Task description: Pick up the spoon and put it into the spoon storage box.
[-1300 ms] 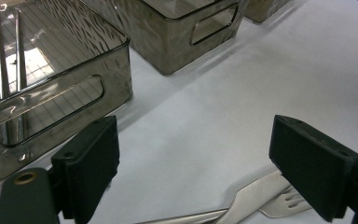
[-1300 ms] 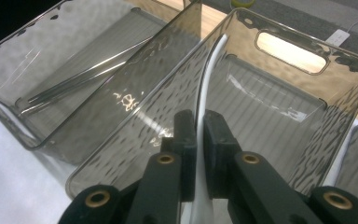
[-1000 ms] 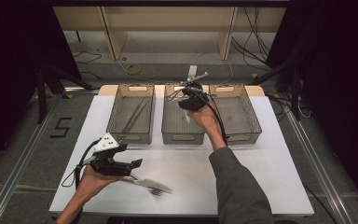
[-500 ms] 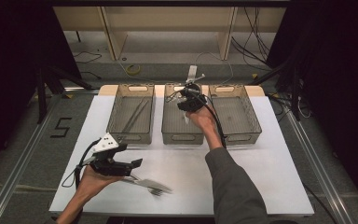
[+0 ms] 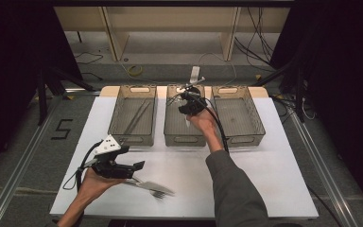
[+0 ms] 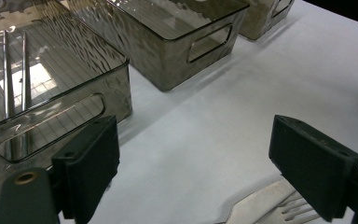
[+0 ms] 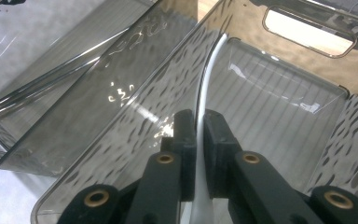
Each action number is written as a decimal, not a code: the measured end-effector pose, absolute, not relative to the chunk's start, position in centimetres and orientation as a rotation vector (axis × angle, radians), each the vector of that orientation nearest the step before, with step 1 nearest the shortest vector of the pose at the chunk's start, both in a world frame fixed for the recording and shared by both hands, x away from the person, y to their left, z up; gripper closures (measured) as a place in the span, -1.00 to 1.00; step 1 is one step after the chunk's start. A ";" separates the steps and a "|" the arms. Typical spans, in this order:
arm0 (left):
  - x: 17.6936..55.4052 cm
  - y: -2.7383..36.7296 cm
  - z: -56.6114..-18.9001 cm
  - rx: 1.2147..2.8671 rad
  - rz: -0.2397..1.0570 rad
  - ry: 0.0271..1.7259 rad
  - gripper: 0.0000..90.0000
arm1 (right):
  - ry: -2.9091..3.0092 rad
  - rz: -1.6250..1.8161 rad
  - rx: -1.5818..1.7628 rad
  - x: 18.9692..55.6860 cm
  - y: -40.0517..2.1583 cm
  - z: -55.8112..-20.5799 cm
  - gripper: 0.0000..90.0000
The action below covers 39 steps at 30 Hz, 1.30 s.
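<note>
White tabletop (image 5: pixel 264 165) is set with 3 smoky clear bins. Above the middle bin (image 7: pixel 279 93), a white plastic utensil (image 7: pixel 207 79) is pinched edge-on between the pressed-together jaws of the right gripper (image 7: pixel 199 126), its handle curving up and away from them. The left gripper (image 6: pixel 214 163) is held with jaws spread wide; a white plastic fork (image 6: pixel 270 205) lies just under its right jaw. Beyond its left jaw, 2 metal chopsticks (image 6: pixel 14 74) lie in the left bin (image 6: pixel 74 70).

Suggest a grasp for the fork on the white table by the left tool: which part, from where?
Grip the fork at its flat handle, near the middle, coming straight down with the open left tool across its width. It lies flat on the table, tines toward the person's edge; nothing crowds the handle.
</note>
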<state>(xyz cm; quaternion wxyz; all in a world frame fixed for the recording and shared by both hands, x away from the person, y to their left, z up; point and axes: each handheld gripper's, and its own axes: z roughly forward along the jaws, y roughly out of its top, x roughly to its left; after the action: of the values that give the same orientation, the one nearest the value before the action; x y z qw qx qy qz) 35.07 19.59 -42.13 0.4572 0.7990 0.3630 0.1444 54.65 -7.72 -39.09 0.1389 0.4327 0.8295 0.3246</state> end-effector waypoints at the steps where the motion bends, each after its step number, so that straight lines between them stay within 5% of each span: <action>1: 35.1 19.5 -42.1 1.968 0.354 0.895 -0.65 | 2.398 0.938 1.254 54.7 -7.7 -39.1 0.89; 39: 35.1 19.4 -42.2 1.974 0.348 0.895 -0.65 | 2.455 0.921 1.239 54.5 -5.5 -40.8 0.89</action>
<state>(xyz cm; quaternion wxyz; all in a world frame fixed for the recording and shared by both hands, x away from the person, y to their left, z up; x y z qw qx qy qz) 35.06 19.39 -42.16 0.4557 0.8004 0.3631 0.1410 54.53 -5.55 -40.85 0.1206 0.4242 0.8403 0.3152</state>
